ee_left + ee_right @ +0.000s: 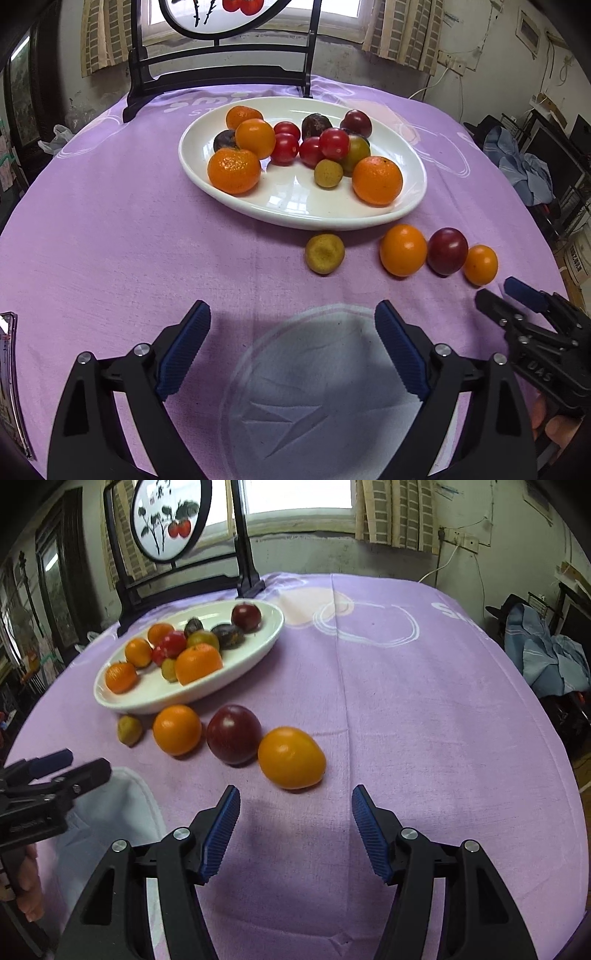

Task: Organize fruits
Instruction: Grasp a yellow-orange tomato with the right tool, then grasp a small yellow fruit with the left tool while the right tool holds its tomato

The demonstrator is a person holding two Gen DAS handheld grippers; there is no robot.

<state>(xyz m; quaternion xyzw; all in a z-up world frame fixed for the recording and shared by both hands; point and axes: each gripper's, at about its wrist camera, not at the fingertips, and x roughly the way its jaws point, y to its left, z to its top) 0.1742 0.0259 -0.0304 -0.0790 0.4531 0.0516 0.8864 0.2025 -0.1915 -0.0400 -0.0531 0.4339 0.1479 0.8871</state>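
A white oval plate [295, 216] [258, 642] holds several oranges, red tomatoes and dark plums. On the purple cloth in front of it lie a yellow-green fruit [324, 253] [129, 730], an orange [402, 250] [177, 730], a dark red plum [447, 251] [233, 734] and another orange [480, 264] [291, 757]. My left gripper [293, 317] [70, 762] is open and empty, short of the loose fruits. My right gripper [295, 805] [496, 290] is open and empty, just before the nearest orange.
A black wooden stand with a round painted panel [171, 520] rises behind the plate [221, 74]. A pale round patch [321, 387] marks the cloth under my left gripper. Clothes and clutter [546, 657] lie beyond the table's right edge. A clear plastic object [9, 369] sits at the left edge.
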